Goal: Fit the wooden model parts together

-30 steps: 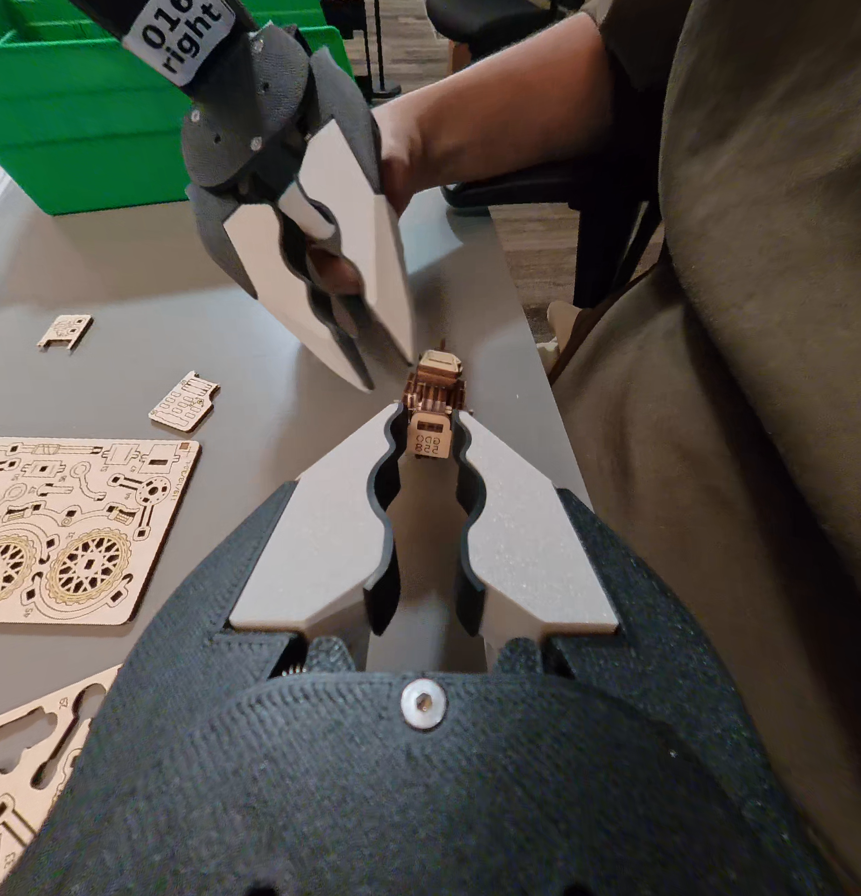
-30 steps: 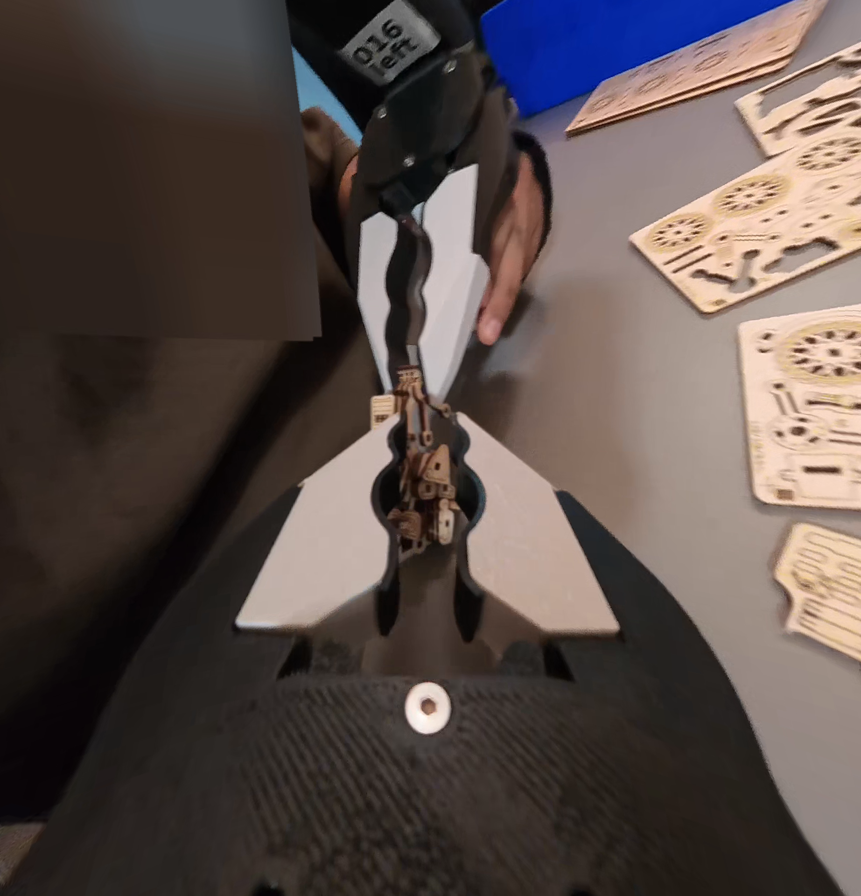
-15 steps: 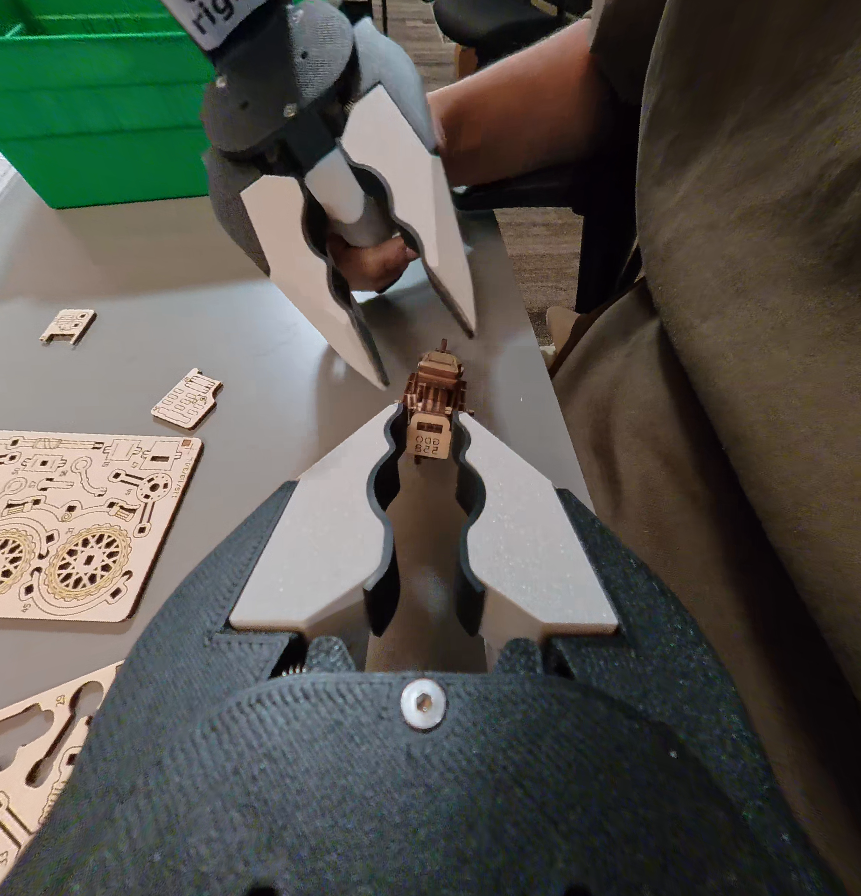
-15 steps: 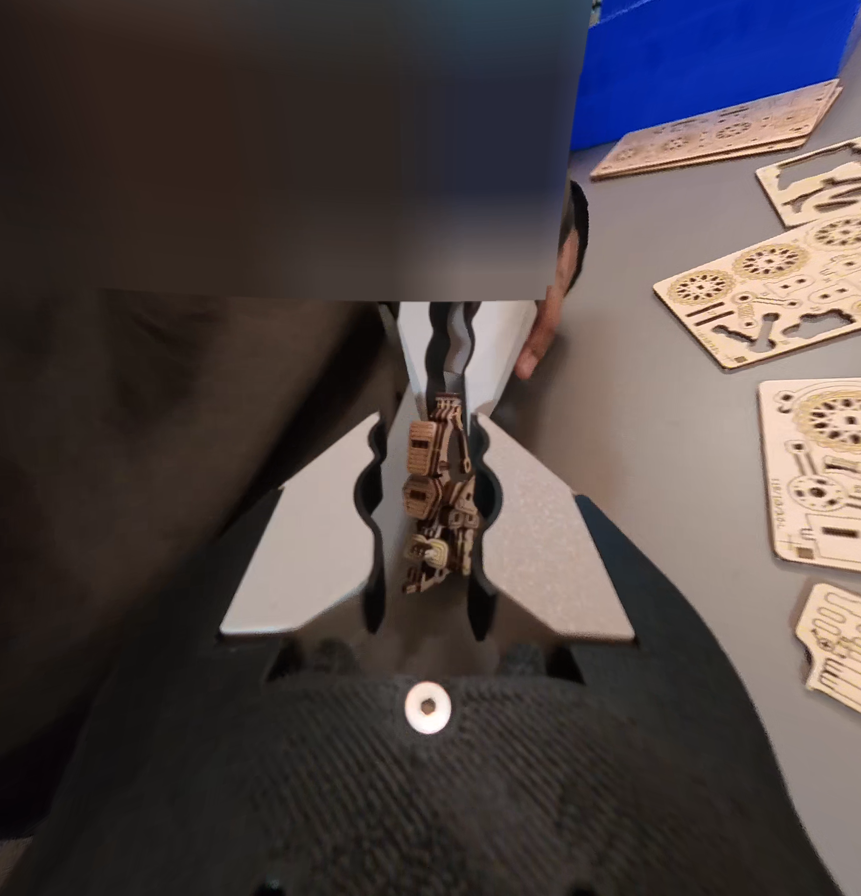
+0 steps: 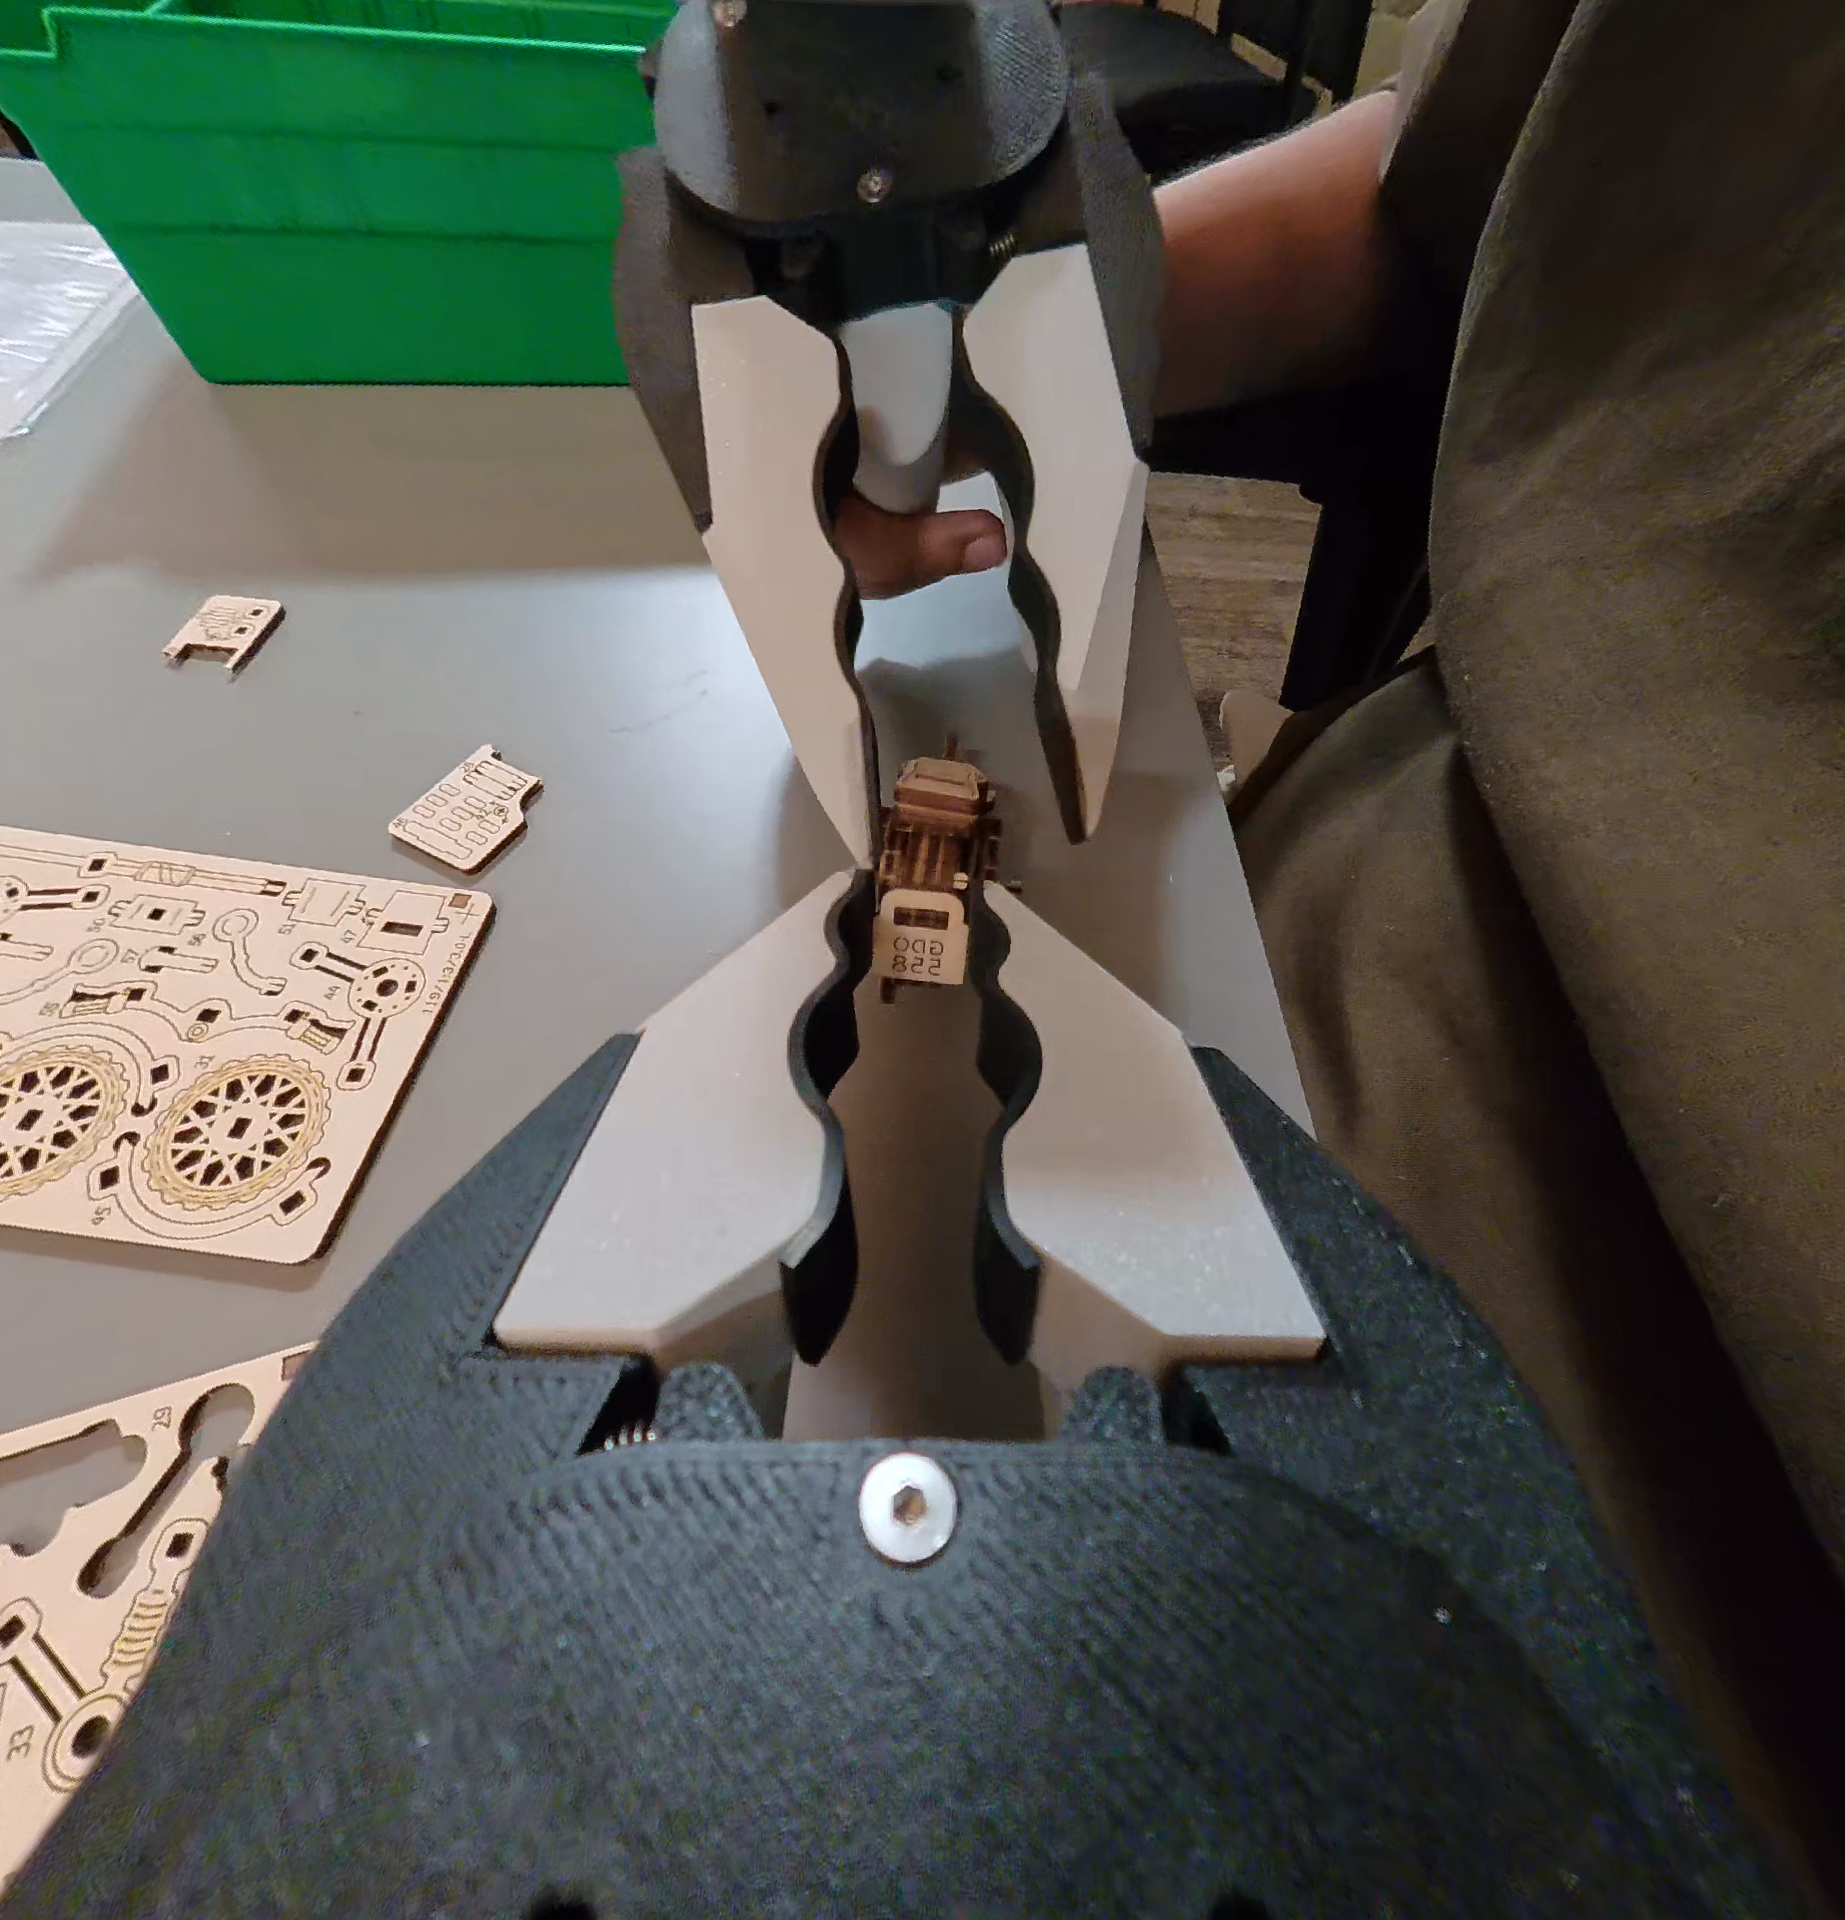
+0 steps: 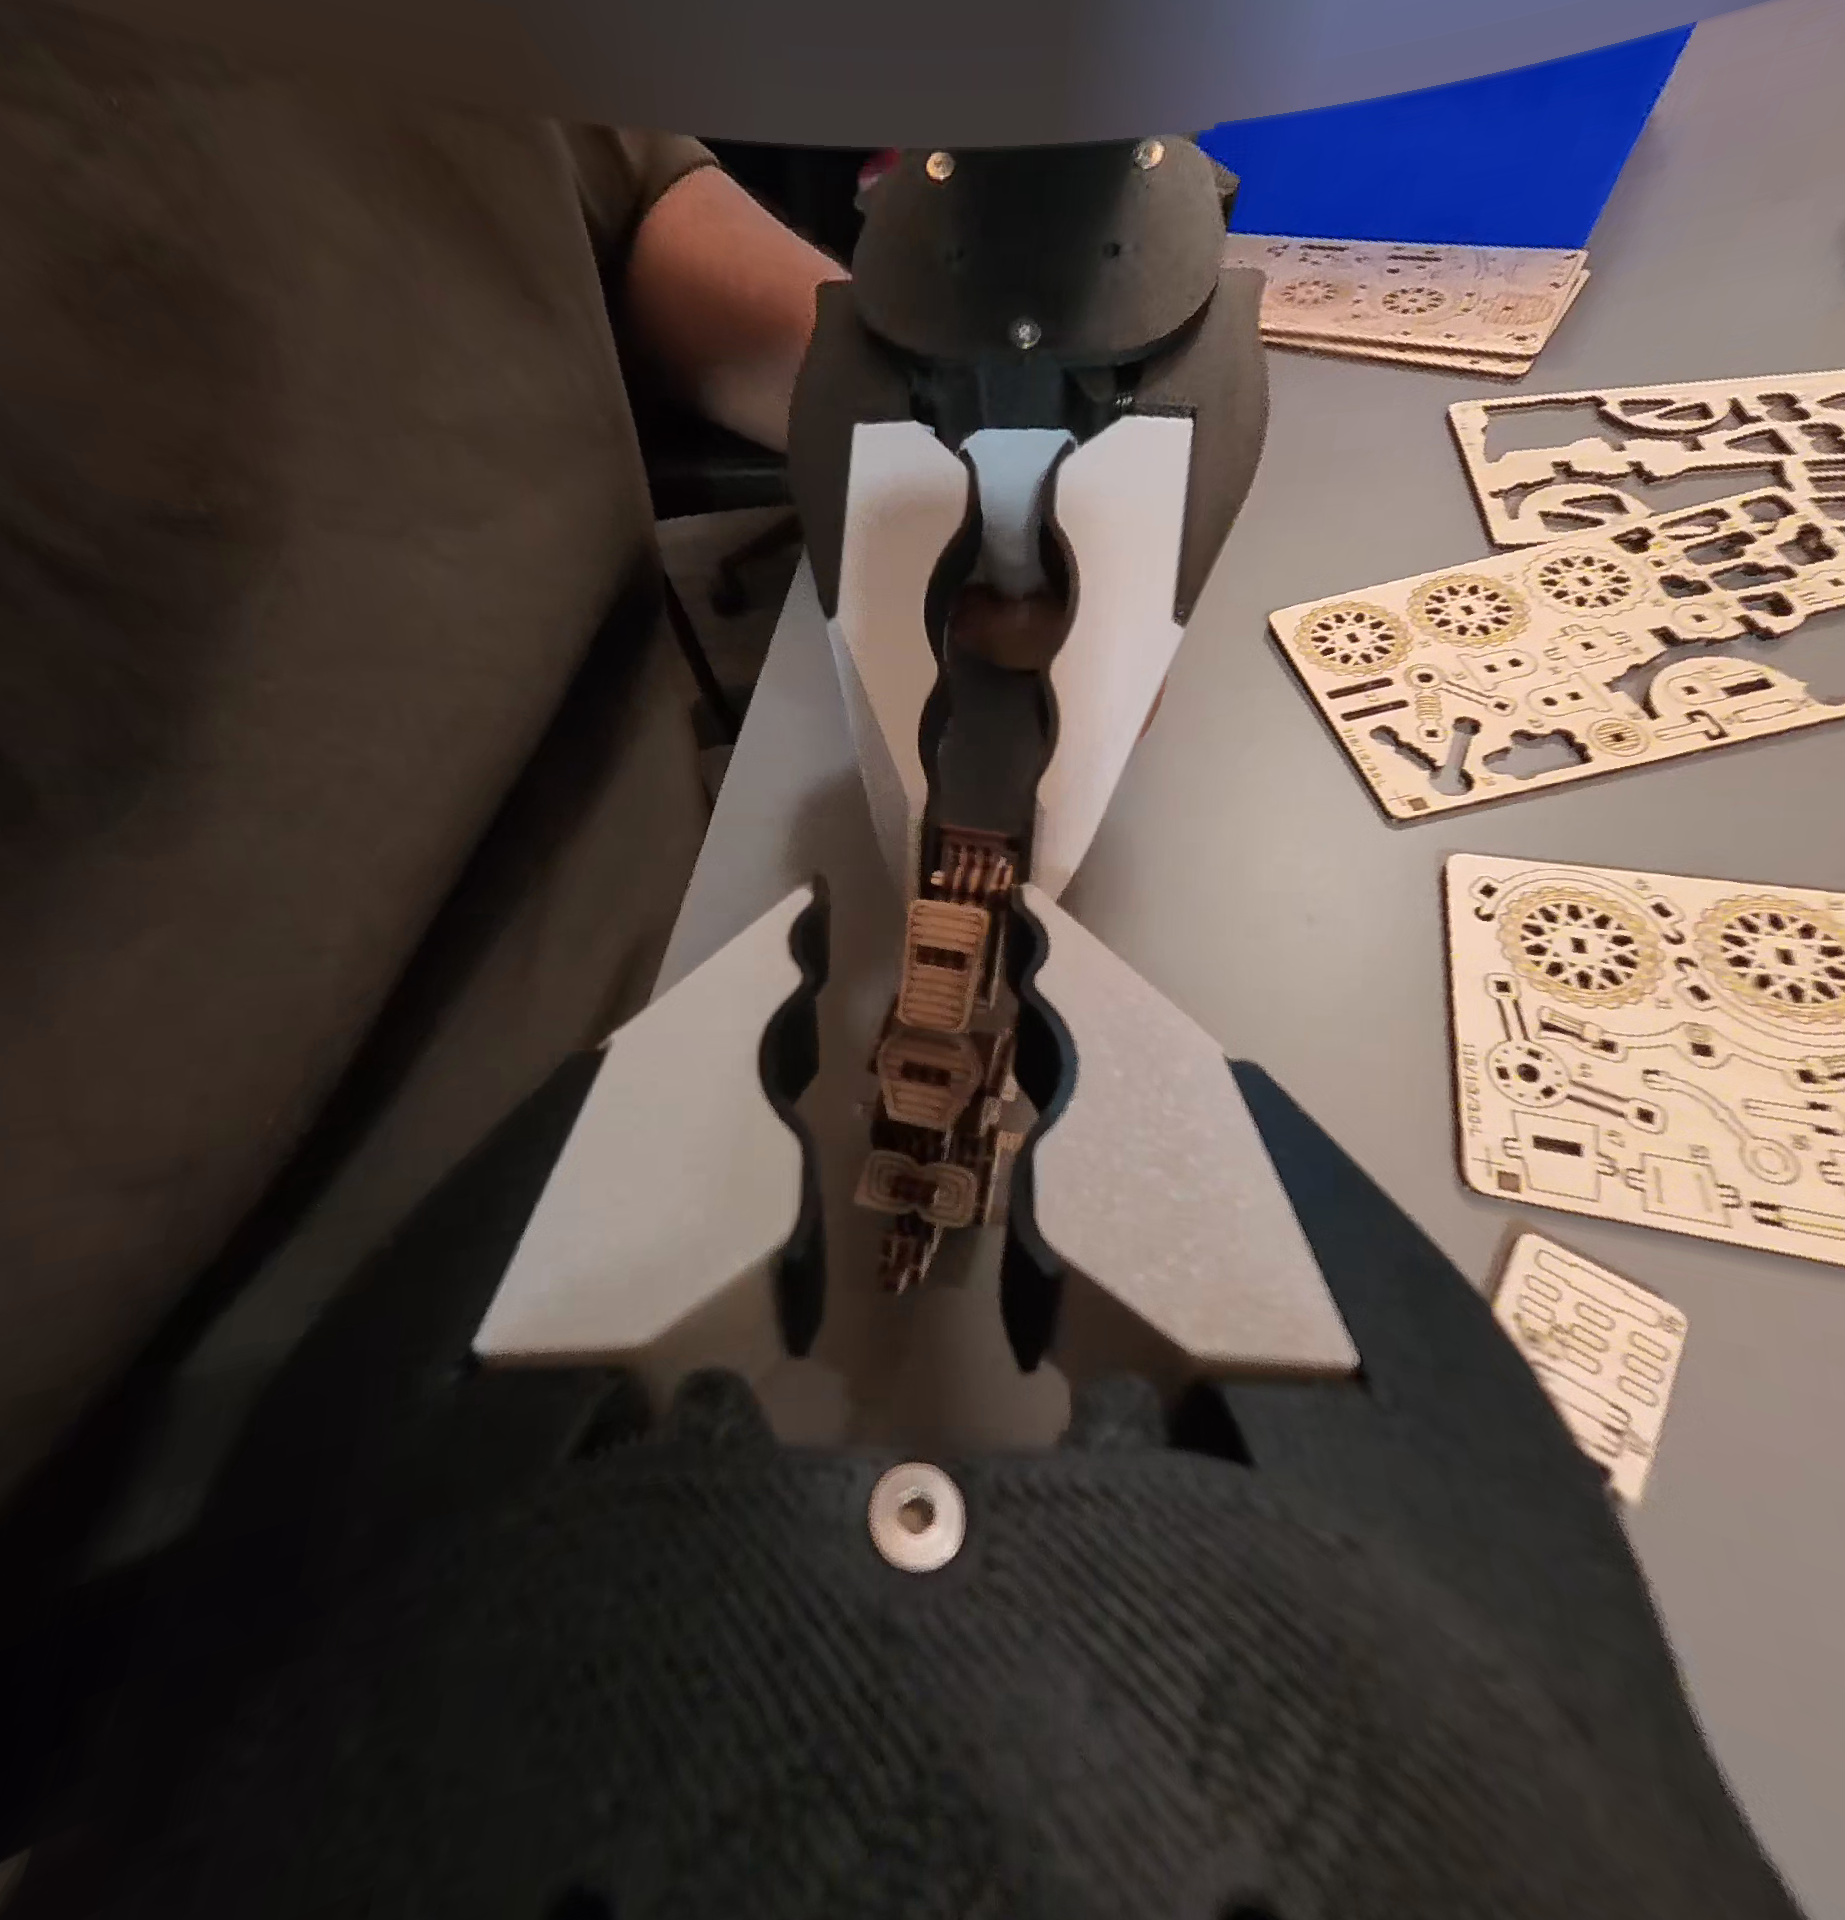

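wooden model clamped in left gripper, green bin behind

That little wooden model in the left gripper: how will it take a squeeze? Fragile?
Probably fragile: the wooden model looks built from thin slotted pieces that could snap or pop apart. Likely light, since the left gripper holds it by one end. The open right gripper should close gently.

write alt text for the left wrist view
The left gripper pinches a small wooden model at its fingertips, while the open right gripper points at it from opposite. Laser-cut wooden sheets lie on the grey table.
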Available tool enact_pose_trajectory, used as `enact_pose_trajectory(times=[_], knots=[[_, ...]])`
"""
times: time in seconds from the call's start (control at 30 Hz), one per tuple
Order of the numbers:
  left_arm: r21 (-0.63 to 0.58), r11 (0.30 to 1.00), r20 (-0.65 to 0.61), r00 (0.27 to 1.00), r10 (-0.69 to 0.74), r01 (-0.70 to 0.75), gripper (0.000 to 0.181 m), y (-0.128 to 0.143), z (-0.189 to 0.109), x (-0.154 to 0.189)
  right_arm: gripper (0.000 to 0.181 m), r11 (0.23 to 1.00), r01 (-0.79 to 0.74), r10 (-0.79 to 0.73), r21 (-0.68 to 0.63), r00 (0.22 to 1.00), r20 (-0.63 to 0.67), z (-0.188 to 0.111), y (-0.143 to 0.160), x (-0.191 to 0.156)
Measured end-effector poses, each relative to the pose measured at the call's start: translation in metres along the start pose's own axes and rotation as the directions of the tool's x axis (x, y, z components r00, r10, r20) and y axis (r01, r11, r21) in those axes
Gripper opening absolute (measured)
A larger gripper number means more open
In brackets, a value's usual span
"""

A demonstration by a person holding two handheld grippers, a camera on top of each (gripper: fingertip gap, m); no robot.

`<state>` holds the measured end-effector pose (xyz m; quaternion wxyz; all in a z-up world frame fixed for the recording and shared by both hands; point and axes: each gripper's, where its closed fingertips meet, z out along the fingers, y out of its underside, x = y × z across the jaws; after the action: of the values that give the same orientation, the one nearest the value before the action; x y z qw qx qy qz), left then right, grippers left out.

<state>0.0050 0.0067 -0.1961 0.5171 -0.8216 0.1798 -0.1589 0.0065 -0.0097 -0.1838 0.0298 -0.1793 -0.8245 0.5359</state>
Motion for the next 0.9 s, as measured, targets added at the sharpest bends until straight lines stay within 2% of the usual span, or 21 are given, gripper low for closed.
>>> enact_pose_trajectory(times=[0.13, 0.63, 0.9], knots=[[-0.001, 1.0, 0.001, 1.0, 0.0, 0.0, 0.015, -0.0001, 0.0006, 0.0003, 0.016, 0.999, 0.046, -0.048, -0.03, 0.996, -0.076, 0.0006, 0.0011, 0.0071], [-0.019, 1.0, 0.018, 1.0, 0.019, -0.018, 0.015, 0.0008, 0.004, 0.0021, 0.014, 0.996, 0.053, -0.059, -0.068, 0.994, -0.087, -0.0004, 0.0041, 0.0062], [0.021, 1.0, 0.009, 1.0, 0.005, -0.006, 0.015, -0.0035, 0.0, 0.0021, 0.013, 0.999, 0.039, -0.041, -0.022, 0.995, -0.087, -0.0011, 0.0004, 0.009]])
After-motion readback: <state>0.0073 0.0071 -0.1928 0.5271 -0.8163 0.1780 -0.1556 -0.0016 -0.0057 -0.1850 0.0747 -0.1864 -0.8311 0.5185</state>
